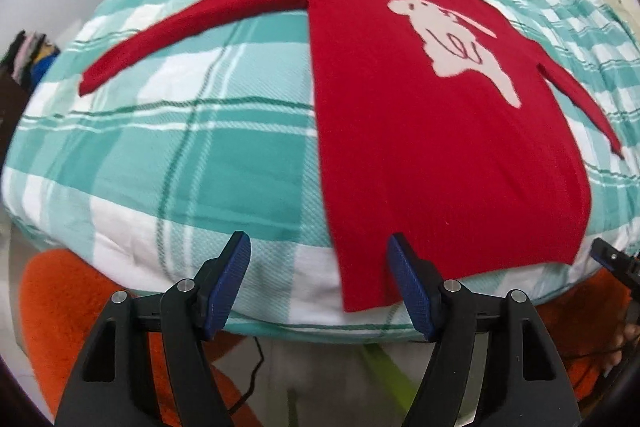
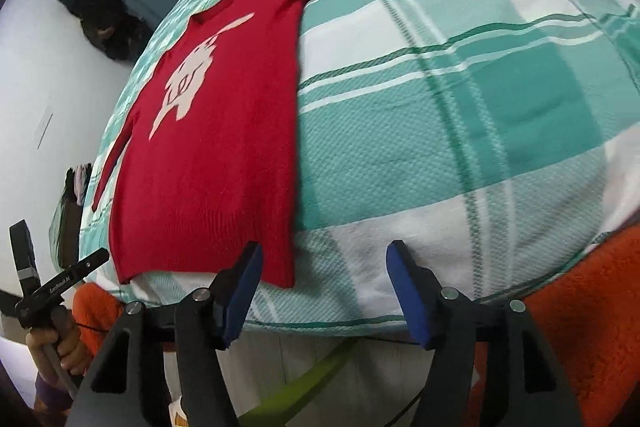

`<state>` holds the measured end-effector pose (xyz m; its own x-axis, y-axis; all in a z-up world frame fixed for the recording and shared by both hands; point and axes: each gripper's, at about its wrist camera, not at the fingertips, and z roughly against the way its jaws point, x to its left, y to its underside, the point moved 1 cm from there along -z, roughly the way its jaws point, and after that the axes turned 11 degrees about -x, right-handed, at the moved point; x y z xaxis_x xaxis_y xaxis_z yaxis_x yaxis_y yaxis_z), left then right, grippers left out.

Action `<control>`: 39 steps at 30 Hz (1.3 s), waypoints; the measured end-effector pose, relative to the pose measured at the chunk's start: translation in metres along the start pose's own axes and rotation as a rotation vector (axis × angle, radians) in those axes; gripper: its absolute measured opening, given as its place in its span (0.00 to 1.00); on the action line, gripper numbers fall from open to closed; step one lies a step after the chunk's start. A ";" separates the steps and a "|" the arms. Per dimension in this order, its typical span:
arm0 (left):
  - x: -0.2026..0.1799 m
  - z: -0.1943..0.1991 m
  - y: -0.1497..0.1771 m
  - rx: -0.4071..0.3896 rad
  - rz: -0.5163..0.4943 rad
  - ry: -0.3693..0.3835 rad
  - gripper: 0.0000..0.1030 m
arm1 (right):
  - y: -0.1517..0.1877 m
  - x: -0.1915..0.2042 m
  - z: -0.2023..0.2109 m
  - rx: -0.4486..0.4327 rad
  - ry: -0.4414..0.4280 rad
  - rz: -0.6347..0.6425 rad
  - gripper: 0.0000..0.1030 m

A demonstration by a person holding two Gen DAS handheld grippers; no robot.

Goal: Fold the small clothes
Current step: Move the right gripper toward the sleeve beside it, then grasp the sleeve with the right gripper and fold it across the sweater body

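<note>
Your red sweater (image 1: 420, 155) lies flat, front up, on the green plaid bedspread (image 1: 180, 155), sleeves spread left and right and hem at the near edge. Your left gripper (image 1: 318, 287) hovers at the hem's left corner, jaws apart, holding nothing. Your right gripper (image 2: 324, 291), jaws likewise apart, hovers just beside the hem's right corner.

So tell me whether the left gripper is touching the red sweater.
Apart. The left wrist view shows the open left gripper short of the red sweater, holding nothing.
</note>
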<state>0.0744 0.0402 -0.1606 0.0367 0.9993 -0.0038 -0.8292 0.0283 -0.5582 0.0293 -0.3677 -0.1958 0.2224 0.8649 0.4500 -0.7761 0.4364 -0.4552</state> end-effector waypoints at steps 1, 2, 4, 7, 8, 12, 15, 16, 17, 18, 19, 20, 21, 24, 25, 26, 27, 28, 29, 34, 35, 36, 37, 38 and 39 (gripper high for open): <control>0.000 0.000 0.000 -0.005 -0.009 -0.013 0.71 | 0.000 -0.002 0.000 0.000 0.003 -0.003 0.62; 0.001 0.001 0.000 -0.008 -0.013 -0.020 0.71 | 0.000 -0.003 0.001 -0.003 0.006 -0.007 0.62; 0.006 0.002 0.000 -0.023 -0.003 -0.044 0.71 | -0.003 -0.007 0.006 -0.024 0.006 -0.015 0.62; 0.024 0.002 0.002 -0.044 0.063 -0.063 0.71 | -0.020 -0.020 0.019 -0.084 -0.016 -0.054 0.62; 0.028 0.001 0.002 -0.048 0.082 -0.068 0.71 | -0.034 -0.029 0.026 -0.120 -0.027 -0.081 0.62; 0.052 0.002 0.000 -0.079 0.182 -0.094 0.71 | -0.098 -0.101 0.048 -0.293 -0.042 -0.274 0.62; 0.064 0.001 0.000 -0.087 0.256 -0.097 0.72 | -0.135 -0.167 0.030 -0.319 -0.098 -0.448 0.62; 0.066 0.000 0.001 -0.082 0.268 -0.097 0.72 | -0.141 -0.181 0.024 -0.327 -0.106 -0.494 0.62; 0.066 -0.002 0.002 -0.075 0.274 -0.098 0.72 | -0.149 -0.200 0.017 -0.348 -0.113 -0.552 0.62; 0.066 -0.003 0.002 -0.069 0.274 -0.104 0.72 | -0.156 -0.214 0.012 -0.370 -0.122 -0.596 0.60; 0.065 -0.004 0.003 -0.066 0.269 -0.110 0.72 | -0.164 -0.227 0.006 -0.386 -0.125 -0.638 0.59; 0.064 -0.005 0.003 -0.062 0.260 -0.117 0.72 | -0.172 -0.238 0.001 -0.411 -0.116 -0.680 0.57; 0.062 -0.005 0.004 -0.061 0.246 -0.125 0.72 | -0.177 -0.244 -0.001 -0.428 -0.116 -0.701 0.54; 0.059 -0.008 0.004 -0.056 0.227 -0.137 0.72 | -0.193 -0.258 -0.012 -0.468 -0.091 -0.760 0.45; 0.059 -0.010 0.003 -0.050 0.226 -0.138 0.72 | -0.196 -0.261 -0.016 -0.467 -0.071 -0.771 0.39; 0.059 -0.012 0.003 -0.044 0.228 -0.138 0.72 | -0.198 -0.264 -0.020 -0.463 -0.041 -0.778 0.24; 0.060 -0.014 0.004 -0.040 0.232 -0.137 0.72 | -0.199 -0.266 -0.022 -0.459 -0.018 -0.781 0.07; 0.061 -0.015 0.004 -0.037 0.237 -0.135 0.72 | -0.199 -0.267 -0.024 -0.446 0.015 -0.776 0.04; 0.062 -0.015 0.004 -0.037 0.241 -0.134 0.72 | -0.201 -0.266 -0.023 -0.444 0.029 -0.763 0.04; 0.066 -0.021 0.008 -0.028 0.256 -0.122 0.72 | -0.236 -0.228 0.012 -0.489 0.000 -0.582 0.04; 0.066 -0.022 0.008 -0.025 0.259 -0.120 0.72 | -0.253 -0.208 0.024 -0.507 -0.036 -0.520 0.04; 0.067 -0.024 0.008 -0.024 0.264 -0.116 0.73 | -0.263 -0.195 0.032 -0.514 -0.059 -0.482 0.04; 0.067 -0.025 0.008 -0.027 0.269 -0.112 0.73 | -0.276 -0.174 0.041 -0.521 -0.093 -0.427 0.04; 0.067 -0.025 0.007 -0.031 0.273 -0.108 0.74 | -0.291 -0.147 0.049 -0.525 -0.131 -0.361 0.04; 0.067 -0.025 0.007 -0.034 0.277 -0.104 0.75 | -0.301 -0.120 0.056 -0.528 -0.166 -0.302 0.04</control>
<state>0.0849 0.1066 -0.1854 -0.2472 0.9660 -0.0760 -0.7805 -0.2450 -0.5752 0.2038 -0.6165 -0.0697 0.2591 0.6529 0.7118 -0.2884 0.7556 -0.5881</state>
